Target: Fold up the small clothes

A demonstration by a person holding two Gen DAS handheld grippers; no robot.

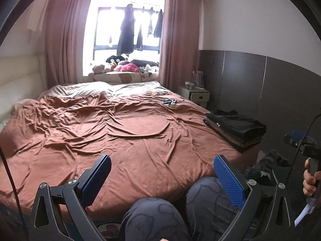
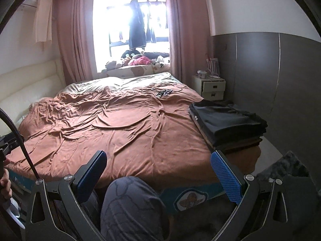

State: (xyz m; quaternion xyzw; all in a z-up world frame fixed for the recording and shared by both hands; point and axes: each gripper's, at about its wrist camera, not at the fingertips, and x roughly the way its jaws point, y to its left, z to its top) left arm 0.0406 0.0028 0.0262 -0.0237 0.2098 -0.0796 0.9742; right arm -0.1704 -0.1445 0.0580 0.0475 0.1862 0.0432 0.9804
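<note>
**Left wrist and right wrist views: both grippers empty above the bed, folded stack at the right edge**

Left wrist view first: the bed (image 1: 124, 132) fills most of what you see, covered by a wrinkled rust-brown blanket (image 1: 112, 140) with a pale sheet (image 1: 104, 88) showing at its far end. Behind it, pink curtains (image 1: 176, 40) frame a bright window (image 1: 128, 30) where dark clothes hang (image 1: 126, 30), and stuffed toys (image 1: 124, 66) crowd the sill. A cream headboard (image 1: 20, 76) runs along the left, and grey panels (image 1: 260, 84) line the right wall.

Your task's thing, a stack of folded dark clothes (image 1: 236, 128), sits on the bed's right edge, well apart from both tools; the right wrist view shows it nearer (image 2: 226, 122), just beyond that gripper's right finger. A white nightstand (image 2: 210, 88) stands past it, by the wall. A small tangle of cable (image 1: 169, 101) lies on the far part of the blanket.

Your knees, in dark patterned trousers (image 1: 170, 206), press against the near edge of the bed.

Your left gripper (image 1: 162, 180) hovers over the near blanket with its jaws spread wide, holding nothing. Your right gripper (image 2: 158, 176) is likewise wide apart and empty. Your right hand (image 1: 310, 180) shows at the frame's edge, wrapped around its handle.
</note>
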